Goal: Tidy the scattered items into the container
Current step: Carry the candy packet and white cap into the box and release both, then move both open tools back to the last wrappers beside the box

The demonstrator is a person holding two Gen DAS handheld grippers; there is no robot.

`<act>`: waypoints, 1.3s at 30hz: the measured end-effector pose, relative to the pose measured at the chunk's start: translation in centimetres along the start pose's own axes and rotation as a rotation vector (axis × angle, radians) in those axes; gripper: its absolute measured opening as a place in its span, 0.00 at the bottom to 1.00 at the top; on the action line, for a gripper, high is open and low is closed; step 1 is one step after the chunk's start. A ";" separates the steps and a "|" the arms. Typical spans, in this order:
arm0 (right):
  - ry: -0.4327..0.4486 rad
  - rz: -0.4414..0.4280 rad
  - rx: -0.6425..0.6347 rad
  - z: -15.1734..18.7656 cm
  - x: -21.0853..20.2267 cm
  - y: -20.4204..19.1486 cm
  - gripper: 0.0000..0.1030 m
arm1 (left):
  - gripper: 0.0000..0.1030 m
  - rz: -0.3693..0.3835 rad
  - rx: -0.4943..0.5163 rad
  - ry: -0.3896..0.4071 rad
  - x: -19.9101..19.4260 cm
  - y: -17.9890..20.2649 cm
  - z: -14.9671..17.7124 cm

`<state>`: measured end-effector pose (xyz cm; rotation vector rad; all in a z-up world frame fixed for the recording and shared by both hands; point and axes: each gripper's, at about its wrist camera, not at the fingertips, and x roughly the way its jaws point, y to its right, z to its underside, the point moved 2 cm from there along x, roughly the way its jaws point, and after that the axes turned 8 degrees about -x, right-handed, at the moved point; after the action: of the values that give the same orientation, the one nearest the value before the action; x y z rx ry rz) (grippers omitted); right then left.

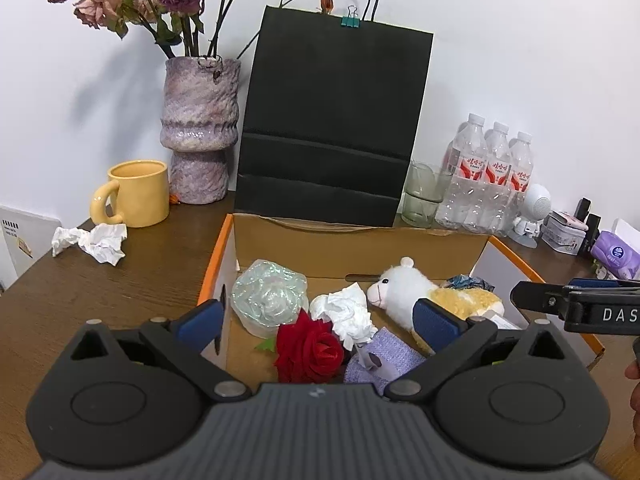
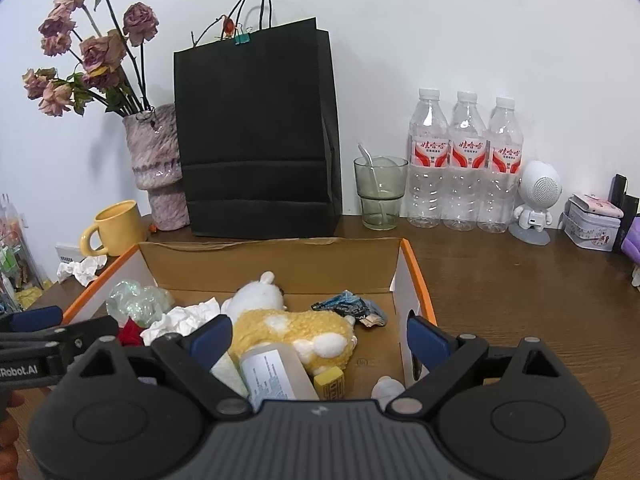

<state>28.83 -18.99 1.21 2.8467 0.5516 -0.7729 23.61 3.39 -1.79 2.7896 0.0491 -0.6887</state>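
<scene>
A cardboard box with an orange rim point(image 1: 216, 264) sits on the wooden table. In it lie a red rose point(image 1: 308, 348), a crumpled tissue point(image 1: 348, 312), a shiny clear rose-shaped wrap point(image 1: 268, 296), a plush alpaca point(image 1: 420, 292) and a purple cloth point(image 1: 384, 356). My left gripper point(image 1: 316, 322) hangs open over the box's near left part, its pads touching nothing. My right gripper point(image 2: 320, 340) is open over the near right part, above a labelled bottle point(image 2: 276, 376), a yellow block point(image 2: 330, 384) and the plush alpaca point(image 2: 296, 328). A crumpled dark wrapper point(image 2: 352, 308) lies further back. Another crumpled tissue point(image 1: 92, 240) lies on the table left of the box.
Behind the box stand a black paper bag point(image 1: 332, 120), a purple vase of dried roses point(image 1: 200, 128), a yellow mug point(image 1: 138, 194), a glass point(image 2: 380, 192) and three water bottles point(image 2: 466, 164). A white robot figure point(image 2: 534, 204) and a tin point(image 2: 592, 228) are at the right.
</scene>
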 end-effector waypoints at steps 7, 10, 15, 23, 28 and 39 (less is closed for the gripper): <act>0.020 0.017 -0.007 0.9 -2.4 -0.6 0.91 | 1.00 0.006 -0.016 0.009 -2.1 -0.4 0.1; 0.024 0.037 -0.032 1.9 -4.0 -1.0 0.91 | 1.00 0.010 -0.023 0.002 -3.3 -0.6 0.5; 0.025 0.026 -0.061 3.8 -6.8 -1.9 0.91 | 1.00 0.000 -0.017 -0.010 -5.6 -1.2 1.5; -0.015 -0.034 -0.116 7.2 -8.7 -4.4 0.91 | 1.00 -0.012 0.021 -0.051 -8.1 -2.9 3.6; -0.078 -0.116 -0.144 9.4 -7.7 -6.5 0.88 | 1.00 -0.033 0.064 -0.076 -9.0 -3.9 5.1; -0.123 -0.177 -0.233 9.5 -4.0 -10.4 0.62 | 0.94 -0.023 0.019 -0.129 -8.6 -7.5 6.2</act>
<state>17.23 -12.79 -5.25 2.5438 0.8250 -0.8440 12.42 9.19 -4.98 2.7595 0.0492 -0.8775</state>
